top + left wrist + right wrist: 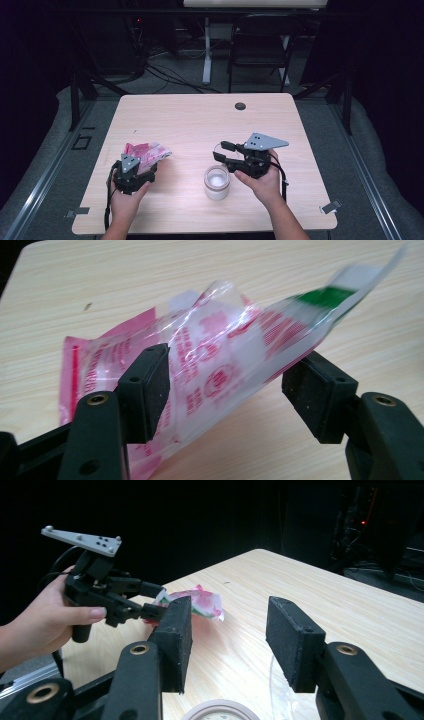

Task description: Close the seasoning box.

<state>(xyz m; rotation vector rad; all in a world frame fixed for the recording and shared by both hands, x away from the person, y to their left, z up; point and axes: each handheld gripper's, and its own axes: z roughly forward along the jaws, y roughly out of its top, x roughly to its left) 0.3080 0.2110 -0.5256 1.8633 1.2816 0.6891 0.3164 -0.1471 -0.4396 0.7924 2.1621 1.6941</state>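
Note:
A clear plastic bag (150, 151) printed in red and pink, with a green and white strip at one end, lies at the table's left. My left gripper (142, 167) is shut on it. In the left gripper view the bag (220, 345) arches up between the two pads of the left gripper (235, 370). A clear jar (217, 182) with white contents stands near the front middle. My right gripper (223, 151) hovers just behind it, pointing left, open, with nothing between the pads. The right gripper view looks past the open right gripper (230, 615) to the bag (200, 602) and the left gripper (152, 600); the jar's rim (220, 712) sits at the bottom.
The light wooden table (200, 120) has a black round grommet (240, 106) near its far edge and a metal clip (330, 206) at the front right corner. Behind it stand a dark chair (260, 45) and a white desk leg (206, 55), with cables on the floor.

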